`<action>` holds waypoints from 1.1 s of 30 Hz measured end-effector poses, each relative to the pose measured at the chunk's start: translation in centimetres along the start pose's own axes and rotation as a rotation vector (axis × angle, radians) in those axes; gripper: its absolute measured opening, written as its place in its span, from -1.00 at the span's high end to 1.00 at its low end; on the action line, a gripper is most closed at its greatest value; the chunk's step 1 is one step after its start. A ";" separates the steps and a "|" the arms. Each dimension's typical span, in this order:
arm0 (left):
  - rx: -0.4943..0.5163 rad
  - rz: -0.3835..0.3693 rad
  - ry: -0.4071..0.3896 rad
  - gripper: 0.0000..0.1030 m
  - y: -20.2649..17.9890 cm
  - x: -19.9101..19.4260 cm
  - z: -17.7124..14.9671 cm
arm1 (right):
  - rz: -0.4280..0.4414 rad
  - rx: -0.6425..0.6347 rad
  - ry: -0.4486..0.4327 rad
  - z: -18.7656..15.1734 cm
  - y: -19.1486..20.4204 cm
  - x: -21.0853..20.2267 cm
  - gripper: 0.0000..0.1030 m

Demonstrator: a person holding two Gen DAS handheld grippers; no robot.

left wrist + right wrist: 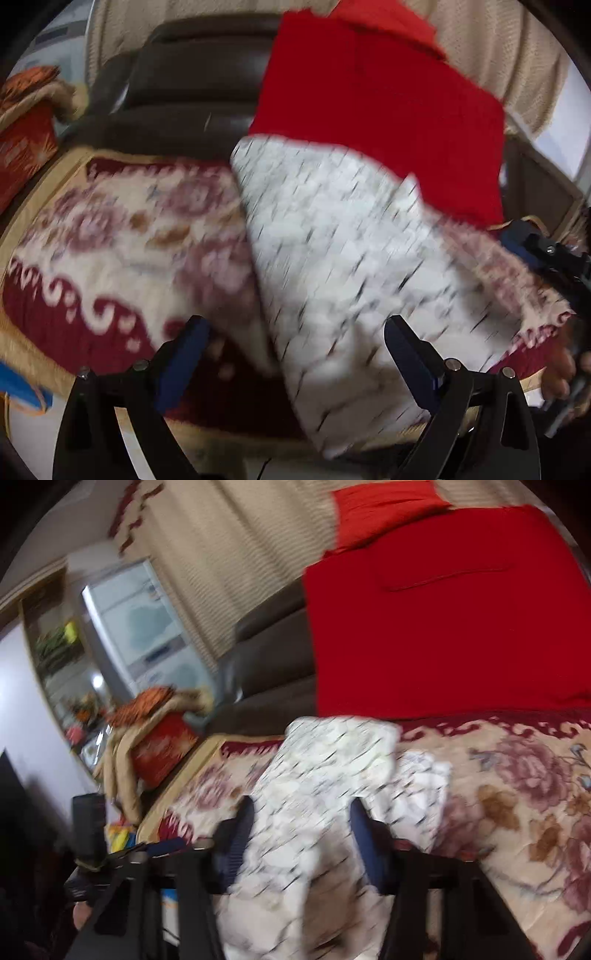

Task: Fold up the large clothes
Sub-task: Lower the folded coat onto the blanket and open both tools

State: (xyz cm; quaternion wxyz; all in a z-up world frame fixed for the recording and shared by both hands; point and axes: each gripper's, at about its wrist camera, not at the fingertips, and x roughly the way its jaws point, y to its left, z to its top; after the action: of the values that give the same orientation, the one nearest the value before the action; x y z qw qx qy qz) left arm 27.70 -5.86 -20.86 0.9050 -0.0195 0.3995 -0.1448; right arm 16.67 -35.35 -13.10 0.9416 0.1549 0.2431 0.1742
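white patterned garment (pixel 314 812) pinched in right tongs (pixel 303 827); left tongs (pixel 295 354) spread; no legible writing.

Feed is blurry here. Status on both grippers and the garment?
Left gripper open, white patterned garment between its fingers. Right gripper around a bunched fold; grip unclear. Nothing blocking on the floral blanket.

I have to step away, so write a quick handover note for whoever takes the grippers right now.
Left gripper: open, white patterned garment between its fingers, not pinched.
Right gripper: the garment bunches between its fingers; the blur hides whether the pads grip it.
The garment lies on the floral blanket, in front of the red cloth.
Done: partly gathered lengthwise.
Left: finish folding, flatten.
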 end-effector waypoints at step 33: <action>0.029 0.384 -0.386 -0.92 -10.0 -26.2 -5.3 | -0.267 -0.097 -0.123 -2.6 14.8 -22.7 -0.50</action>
State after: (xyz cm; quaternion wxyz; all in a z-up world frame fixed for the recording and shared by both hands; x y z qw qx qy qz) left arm 4.68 -7.69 -4.16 0.9755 0.0425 0.2138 0.0302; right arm -7.07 -30.80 -0.57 0.9758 0.0857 0.1949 0.0490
